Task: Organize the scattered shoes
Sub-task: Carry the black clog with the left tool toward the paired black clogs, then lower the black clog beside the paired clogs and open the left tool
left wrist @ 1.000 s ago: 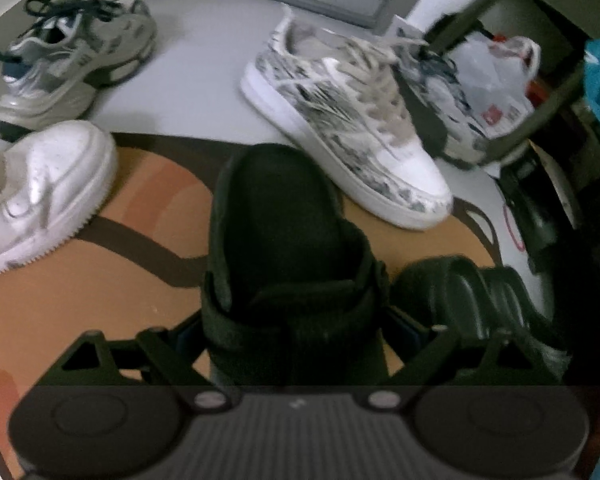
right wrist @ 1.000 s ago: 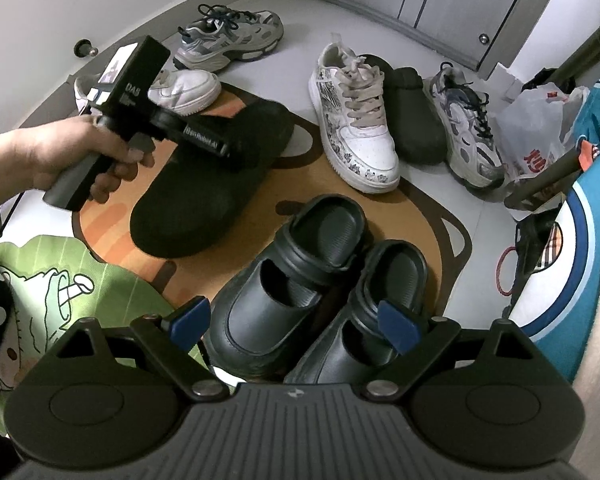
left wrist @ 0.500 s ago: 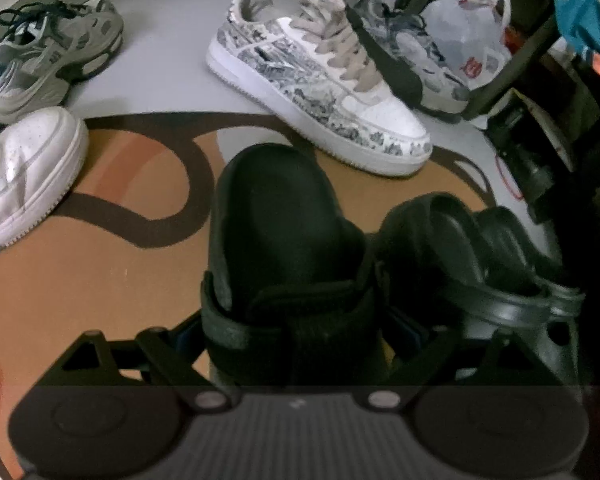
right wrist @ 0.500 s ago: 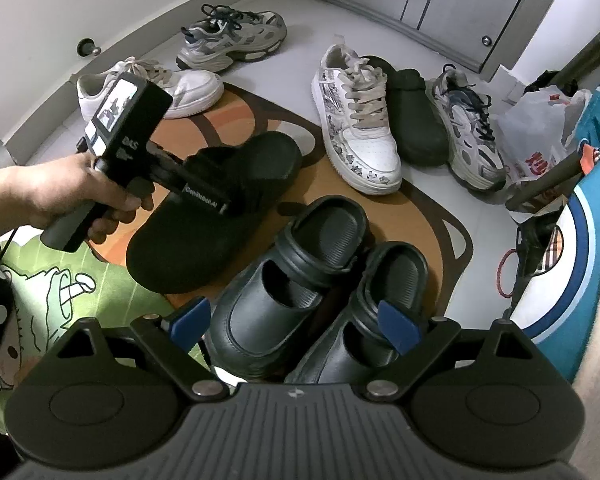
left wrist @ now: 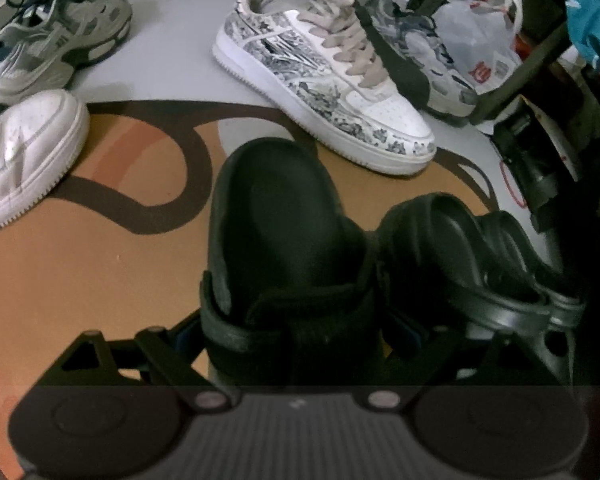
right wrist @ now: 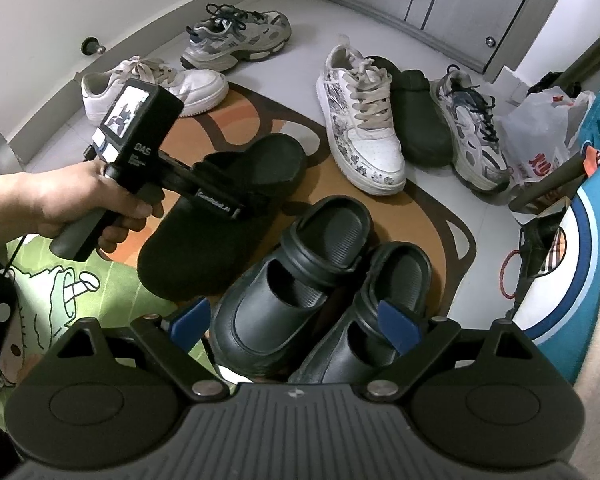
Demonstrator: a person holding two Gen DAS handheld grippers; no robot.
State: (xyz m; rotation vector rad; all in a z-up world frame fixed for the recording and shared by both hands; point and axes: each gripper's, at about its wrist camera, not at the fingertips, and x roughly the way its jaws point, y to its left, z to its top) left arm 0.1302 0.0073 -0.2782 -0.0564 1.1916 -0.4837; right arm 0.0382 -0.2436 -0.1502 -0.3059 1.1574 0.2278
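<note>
My left gripper (left wrist: 292,332) is shut on the strap of a black felt clog (left wrist: 276,232) and holds it just over the orange mat, beside a pair of black rubber clogs (left wrist: 460,264). From the right wrist view the left gripper (right wrist: 236,204) grips the felt clog (right wrist: 220,216) across its middle. My right gripper (right wrist: 296,320) is open and empty above the rubber clog pair (right wrist: 300,280). A patterned white sneaker (right wrist: 360,120), a second black clog (right wrist: 420,120) and a grey running shoe (right wrist: 472,132) stand in a row behind.
A white sneaker (right wrist: 156,84) and a grey trainer (right wrist: 236,36) lie at the far left by the wall. A plastic bag (right wrist: 540,132) and a dark stand (right wrist: 540,236) sit at the right. A green cartoon mat (right wrist: 60,292) lies at the near left. Cabinet doors (right wrist: 460,0) close the back.
My left gripper has carried the felt clog to the right and nearer, until it is beside the rubber clog pair. The right gripper has stayed put.
</note>
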